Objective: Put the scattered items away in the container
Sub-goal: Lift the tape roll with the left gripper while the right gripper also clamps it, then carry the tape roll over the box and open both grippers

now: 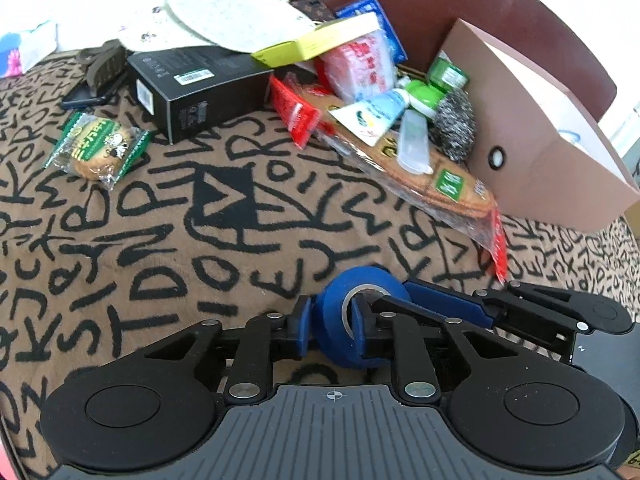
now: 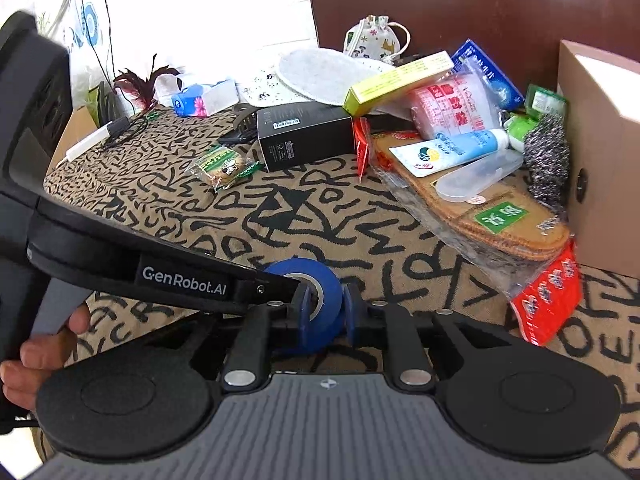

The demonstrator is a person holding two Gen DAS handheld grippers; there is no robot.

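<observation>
Lettered tan cloth (image 1: 120, 240) is spread under all items. Left of the blue tape roll (image 1: 340, 312), a biscuit packet (image 1: 100, 148) and black box (image 1: 192, 84) are seen. The tape roll is pinched by the left gripper (image 1: 330, 324), one pad through its core, and by the right gripper (image 2: 326, 308), jaws pressed on its sides. Right of the roll, an insole pack (image 1: 432, 176) is partly buried under a tube (image 1: 376, 112) and scourer (image 1: 456, 124). The pink container (image 1: 540, 152) is cut off; its inside is hidden.
</observation>
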